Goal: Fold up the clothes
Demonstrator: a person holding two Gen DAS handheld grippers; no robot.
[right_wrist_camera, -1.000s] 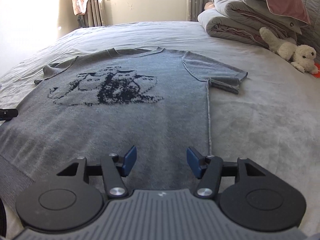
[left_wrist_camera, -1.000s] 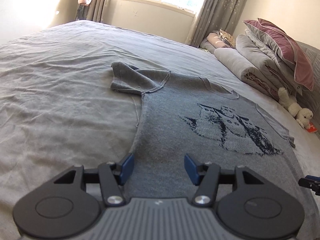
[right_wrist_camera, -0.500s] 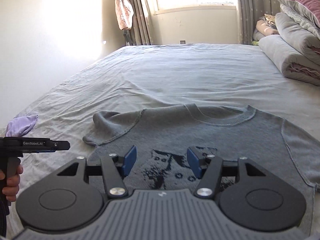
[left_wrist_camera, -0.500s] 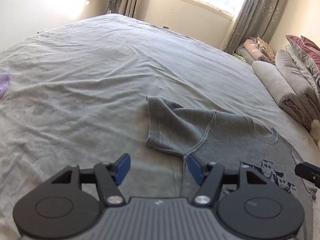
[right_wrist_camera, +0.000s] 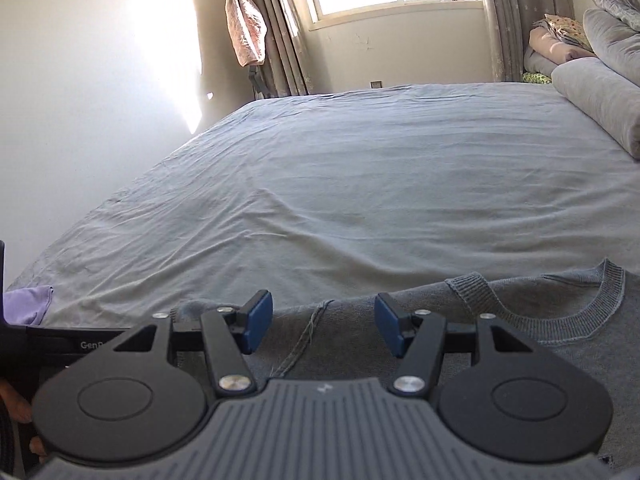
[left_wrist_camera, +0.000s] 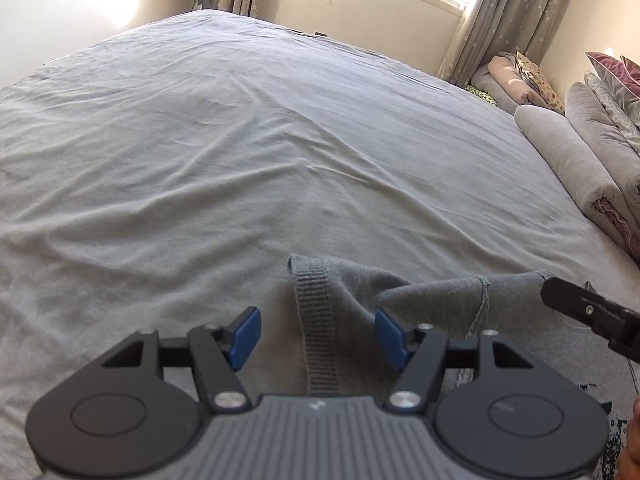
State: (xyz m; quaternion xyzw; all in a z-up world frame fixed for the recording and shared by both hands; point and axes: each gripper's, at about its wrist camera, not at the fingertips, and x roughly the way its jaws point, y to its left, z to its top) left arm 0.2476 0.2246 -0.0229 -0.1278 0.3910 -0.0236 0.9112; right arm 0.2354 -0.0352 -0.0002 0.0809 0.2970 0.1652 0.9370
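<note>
Nearest, the left claw (left_wrist_camera: 318, 336) stood open, empty, over the ribbed cuff of the grey knitted short-sleeved sweater (left_wrist_camera: 424, 304), whose sleeve lay crumpled just ahead. The right claw (right_wrist_camera: 324, 326) was open too, above the shoulder seam (collar to its right). Soft, limp knit: likely best pinched at cuff and shoulder. Beyond stretched the wrinkled grey bed sheet (left_wrist_camera: 240, 140).

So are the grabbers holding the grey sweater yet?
No, nothing is held. The left gripper is open over the sweater's sleeve cuff, and the right gripper is open above its shoulder seam.
</note>
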